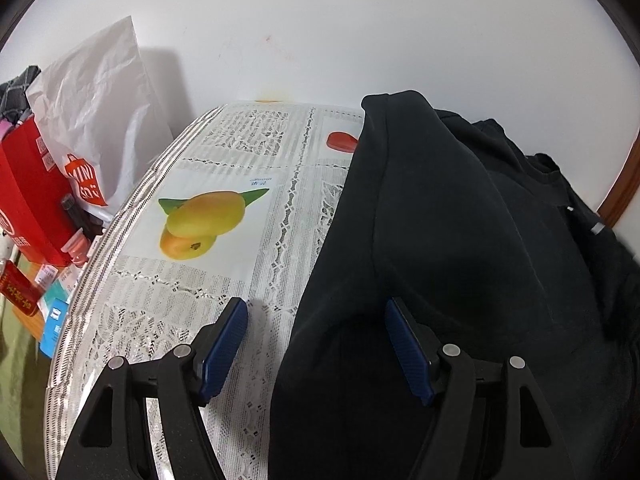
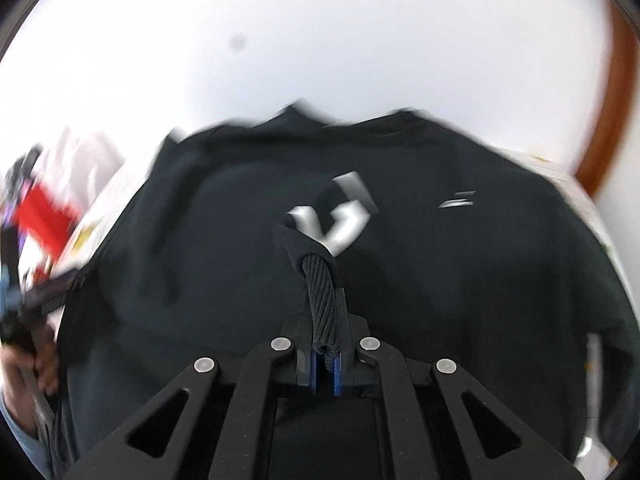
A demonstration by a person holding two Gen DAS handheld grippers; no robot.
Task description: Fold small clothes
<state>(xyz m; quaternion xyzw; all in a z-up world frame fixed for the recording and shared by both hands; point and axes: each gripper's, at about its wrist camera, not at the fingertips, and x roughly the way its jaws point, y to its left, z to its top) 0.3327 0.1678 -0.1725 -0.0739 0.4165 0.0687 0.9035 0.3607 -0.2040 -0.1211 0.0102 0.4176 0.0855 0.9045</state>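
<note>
Lace-patterned cloth covers the tabletop (image 1: 180, 304) under your grippers. Your left gripper (image 1: 316, 316) has its fingers spread wide, gripping nothing: one blue pad (image 1: 224, 344) sits over bare cloth, the other over the edge of the black sweatshirt (image 1: 440, 220). Your right gripper (image 2: 325, 312) has its fingers pinched together on the sweatshirt's ribbed cuff (image 2: 322, 300), which bunches up between them. Farther back, the garment lies across the tabletop toward the white wall (image 1: 320, 20). Motion blur smears the right view's left edge.
</note>
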